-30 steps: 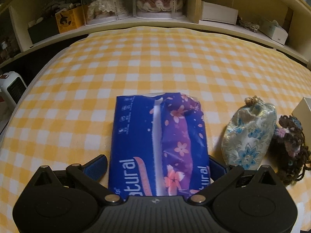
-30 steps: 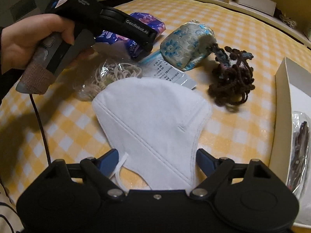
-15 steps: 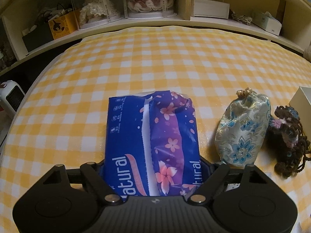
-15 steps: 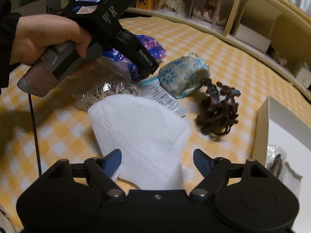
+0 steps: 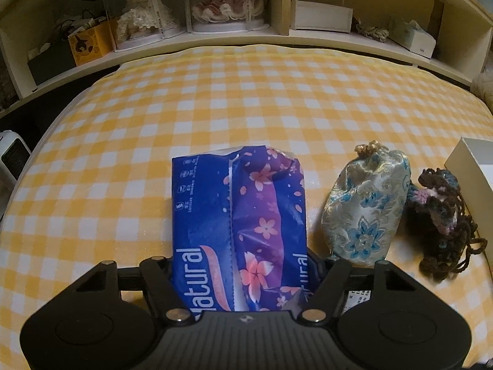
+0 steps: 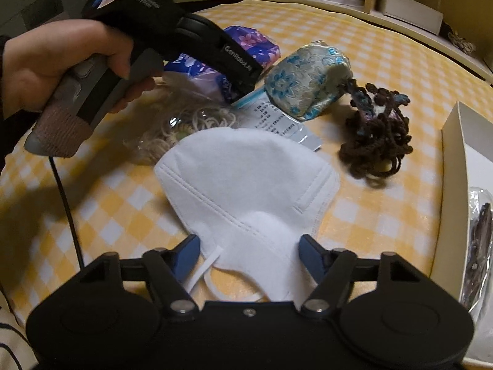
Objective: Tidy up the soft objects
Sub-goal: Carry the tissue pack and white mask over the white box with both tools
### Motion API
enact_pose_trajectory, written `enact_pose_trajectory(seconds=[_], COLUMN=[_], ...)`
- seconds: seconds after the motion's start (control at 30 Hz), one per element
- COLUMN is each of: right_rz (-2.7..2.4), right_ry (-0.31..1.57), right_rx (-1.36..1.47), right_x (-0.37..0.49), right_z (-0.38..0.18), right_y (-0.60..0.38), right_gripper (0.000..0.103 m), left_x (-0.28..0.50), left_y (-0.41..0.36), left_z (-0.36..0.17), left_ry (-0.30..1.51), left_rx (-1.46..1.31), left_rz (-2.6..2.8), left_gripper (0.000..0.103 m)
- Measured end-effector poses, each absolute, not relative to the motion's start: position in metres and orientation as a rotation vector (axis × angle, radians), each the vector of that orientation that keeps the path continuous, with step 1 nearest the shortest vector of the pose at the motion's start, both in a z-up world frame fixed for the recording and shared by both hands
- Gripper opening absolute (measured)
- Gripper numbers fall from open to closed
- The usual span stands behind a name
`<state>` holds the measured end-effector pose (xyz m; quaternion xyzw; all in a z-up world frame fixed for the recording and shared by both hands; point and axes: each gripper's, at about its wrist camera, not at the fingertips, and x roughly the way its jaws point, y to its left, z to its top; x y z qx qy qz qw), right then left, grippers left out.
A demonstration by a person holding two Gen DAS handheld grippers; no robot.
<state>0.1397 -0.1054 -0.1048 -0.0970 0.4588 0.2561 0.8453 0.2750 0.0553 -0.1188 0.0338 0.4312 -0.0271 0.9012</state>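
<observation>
left gripper (image 5: pixel 240 265): jaws have just been closing in on the blue and purple tissue pack (image 5: pixel 238 215), and now both sides sit tight against the near end of it, so it's pinching the pack

tissue pack: lying flat on the yellow checked cloth (image 5: pixel 215 98), long way pointing away from the camera, "Natural" printed on the wrapper, cherry blossom pattern down the right half

brocade pouch (image 5: pixel 366 206): just right of the tissue pack, pale silk with blue flowers, drawstring top with little gold beads, not touching the pack as far as I can see

yarn bundle (image 5: pixel 443 225): dark brown crochet tangle with bits of pink and teal, right up against the pouch on its far side

right gripper (image 6: pixel 249 259): jaws have just been closing too, but there's visible gap left, blue pads standing either side of the narrow bottom end of the white face mask (image 6: pixel 246 185), not squeezing it, so spread

face mask: folded flat on the cloth, ear loop trailing out near the left pad

bag of rubber bands (image 6: pixel 178 126): clear plastic, sits behind the mask, partly under the person's hand (image 6: pixel 61 64) that's holding the left gripper handle

paper slip (image 6: pixel 277 120): printed sheet lying between the mask and the pouch, tucked under the pouch

white box (image 6: pixel 459 191): open, at the right edge, something dark in a clear wrapper inside, can't tell what

shelf (image 5: pixel 215 34): behind the cloth, dolls in clear cases
</observation>
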Motion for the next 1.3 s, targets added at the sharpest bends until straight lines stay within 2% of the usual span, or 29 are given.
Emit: enact_pose_trajectory(seconds=[0.07, 0.13, 0.2, 0.3, 0.9, 1.3], right_rz=[0.554, 0.565, 0.555, 0.554, 0.489, 0.409], right_ry=[0.965, 0.957, 0.948, 0.948, 0.799, 0.715], right_rx=[-0.211, -0.211, -0.209, -0.189, -0.136, -0.117], right_x=[0.137, 0.136, 0.135, 0.137, 0.137, 0.135], right_z=[-0.103, -0.101, -0.1, -0.097, -0.056, -0.024], right_y=[-0.104, -0.104, -0.105, -0.11, -0.134, -0.163], right_gripper=[0.055, 0.029, 0.014, 0.007, 0.005, 0.005], left_x=[0.274, 0.274, 0.273, 0.271, 0.243, 0.197], left_y=[0.056, 0.059, 0.061, 0.064, 0.067, 0.041], left_z=[-0.118, -0.117, -0.115, -0.111, -0.067, -0.026], left_ry=[0.89, 0.89, 0.898, 0.904, 0.788, 0.705], left_rx=[0.06, 0.048, 0.027, 0.002, -0.08, -0.106], left_rz=[-0.058, -0.059, -0.049, -0.045, -0.028, -0.113], left_gripper=[0.067, 0.066, 0.066, 0.066, 0.065, 0.066])
